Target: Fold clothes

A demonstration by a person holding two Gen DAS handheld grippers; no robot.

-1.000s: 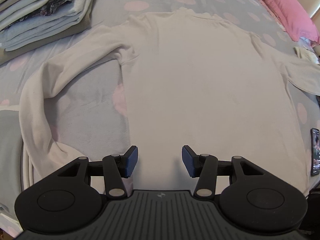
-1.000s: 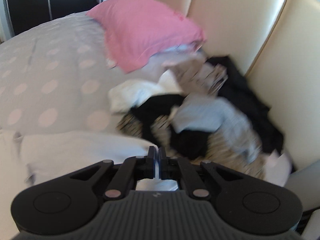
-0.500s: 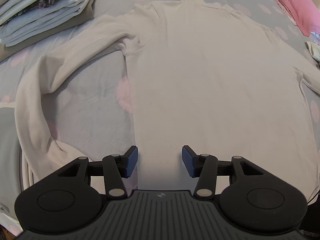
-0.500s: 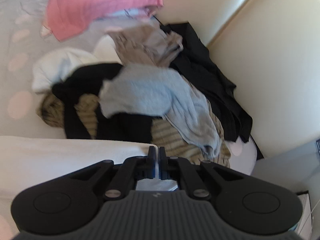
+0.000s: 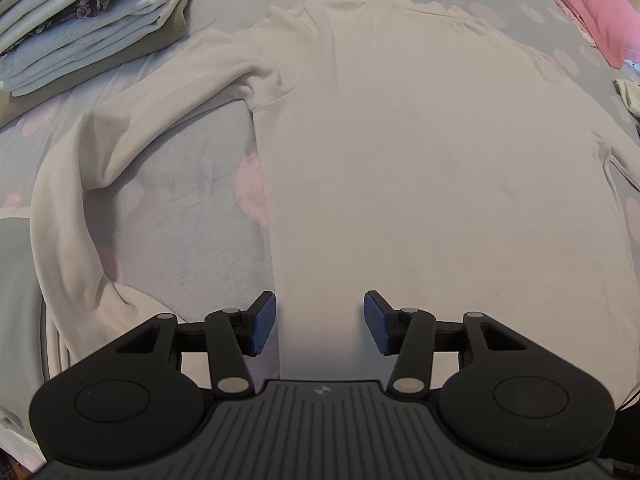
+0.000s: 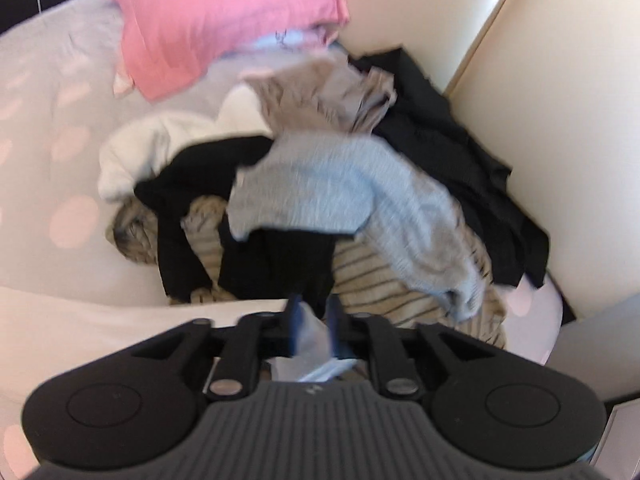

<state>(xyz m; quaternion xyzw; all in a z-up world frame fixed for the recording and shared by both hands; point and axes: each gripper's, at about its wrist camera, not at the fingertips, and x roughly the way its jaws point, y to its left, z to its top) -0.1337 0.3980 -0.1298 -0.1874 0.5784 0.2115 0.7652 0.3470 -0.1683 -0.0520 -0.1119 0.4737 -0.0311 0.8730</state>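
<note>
**Sweater spread flat, right tool letting go of the sleeve**

The cream sweater (image 5: 420, 168) lies face-down and smoothed out on the polka-dot bed (image 5: 180, 208), hem nearest the camera, collar at the far end, laid flat so the folds can start square. Its left sleeve (image 5: 80, 184) curls out beside the body, not yet tucked in. Over the hem hovers the left tool (image 5: 320, 322), jaws wide apart, holding nothing, lined up with the sweater's left edge as if ready to pinch it.

Beyond the sweater's other side, the right tool (image 6: 314, 320) has its jaws parted a little, with pale cloth between them; the view is blurred, so I'd say it is probably the sleeve cuff slipping free. A half-second ago those jaws were pressed together on it, and now they have eased.

Further out from the sweater: a folded stack (image 5: 80, 20) past the left shoulder, a pink pillow (image 6: 216, 20), and the unfolded heap (image 6: 320, 184) waiting against the headboard.
</note>
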